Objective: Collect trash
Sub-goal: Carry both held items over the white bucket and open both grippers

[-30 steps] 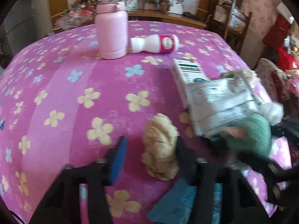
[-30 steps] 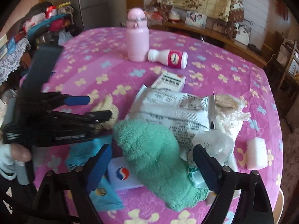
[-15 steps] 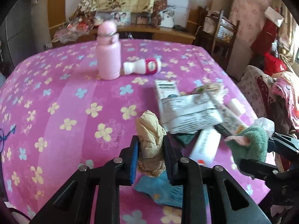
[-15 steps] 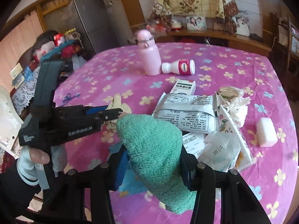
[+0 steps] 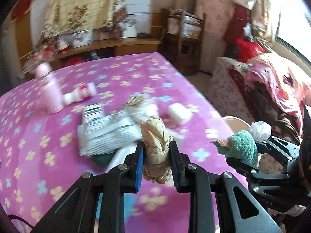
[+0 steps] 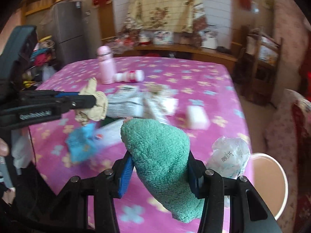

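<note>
Above the near edge of the pink tabletop (image 5: 116, 73), the left tool (image 5: 157, 164) is pinched on a crumpled brown paper wad (image 5: 156, 145), and the right tool (image 6: 159, 171) clamps a green fleecy cloth (image 6: 157, 155). Both look light and squashy, so mid-body grips should hold. More wrappers (image 5: 108, 136) lie farther off.

Motion smears most of what lies on the tabletop (image 5: 58, 155): we cannot read the print on the white wrappers (image 5: 108, 136) or the label of the small bottle (image 5: 83, 95) lying on its side. The blue scrap (image 6: 81, 143) is a blur. The green cloth (image 6: 161, 159) hides part of the crumpled clear bag (image 6: 231, 157) and the pads of the right tongs (image 6: 159, 172).
</note>
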Tool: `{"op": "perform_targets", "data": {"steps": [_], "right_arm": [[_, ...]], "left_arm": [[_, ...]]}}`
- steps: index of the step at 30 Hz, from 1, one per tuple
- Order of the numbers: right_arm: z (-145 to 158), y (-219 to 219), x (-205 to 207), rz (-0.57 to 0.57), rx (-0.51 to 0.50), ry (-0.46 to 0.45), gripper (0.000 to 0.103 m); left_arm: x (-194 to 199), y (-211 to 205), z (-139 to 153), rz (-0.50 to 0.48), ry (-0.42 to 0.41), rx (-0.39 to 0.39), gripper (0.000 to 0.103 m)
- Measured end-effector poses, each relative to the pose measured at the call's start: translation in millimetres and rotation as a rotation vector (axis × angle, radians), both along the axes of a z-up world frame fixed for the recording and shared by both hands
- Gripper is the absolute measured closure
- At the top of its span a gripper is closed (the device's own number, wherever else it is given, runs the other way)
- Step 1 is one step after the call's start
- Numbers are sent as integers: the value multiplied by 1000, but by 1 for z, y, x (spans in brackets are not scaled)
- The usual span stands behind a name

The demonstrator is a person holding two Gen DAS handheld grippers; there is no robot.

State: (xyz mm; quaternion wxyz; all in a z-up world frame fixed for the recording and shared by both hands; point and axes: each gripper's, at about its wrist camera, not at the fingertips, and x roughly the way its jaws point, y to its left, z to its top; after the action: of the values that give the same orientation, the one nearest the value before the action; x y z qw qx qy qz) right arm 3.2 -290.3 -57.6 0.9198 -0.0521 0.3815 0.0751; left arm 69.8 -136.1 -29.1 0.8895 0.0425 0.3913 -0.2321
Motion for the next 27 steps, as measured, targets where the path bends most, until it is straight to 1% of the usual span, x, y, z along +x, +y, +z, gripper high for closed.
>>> {"op": "perform_targets", "data": {"steps": [3,7,10,13,16,19,25,27], "right_arm": [[-1,-36,-13,-78,-34,-22,51],[-2,-84,-26,-179,-49,-32,51],[-3,-117,-33,-242,-41,-35,51],[-9,-148,-36,-308,-25,-20,51],[-17,-178,-39,-370,-40,2,51],[-25,-199,-39,-423,-66,19,51],[-42,-224,-34,-497,-101,42,51],[-48,-230,-31,-508,-80,46,49]], "left_arm": [[-4,-39,0,-62,3,-3,76],[-7,-97,-5,-144,10,-11,76],[-7,-134,-11,-194,30,-12,76],[-8,-165,-15,-234,29,-7,76],[-7,-192,-22,-260,36,-3,76],[-2,-215,-30,-279,43,0,76],[2,-245,-38,-318,50,-14,75],[3,-251,-41,-321,54,-19,72]]}}
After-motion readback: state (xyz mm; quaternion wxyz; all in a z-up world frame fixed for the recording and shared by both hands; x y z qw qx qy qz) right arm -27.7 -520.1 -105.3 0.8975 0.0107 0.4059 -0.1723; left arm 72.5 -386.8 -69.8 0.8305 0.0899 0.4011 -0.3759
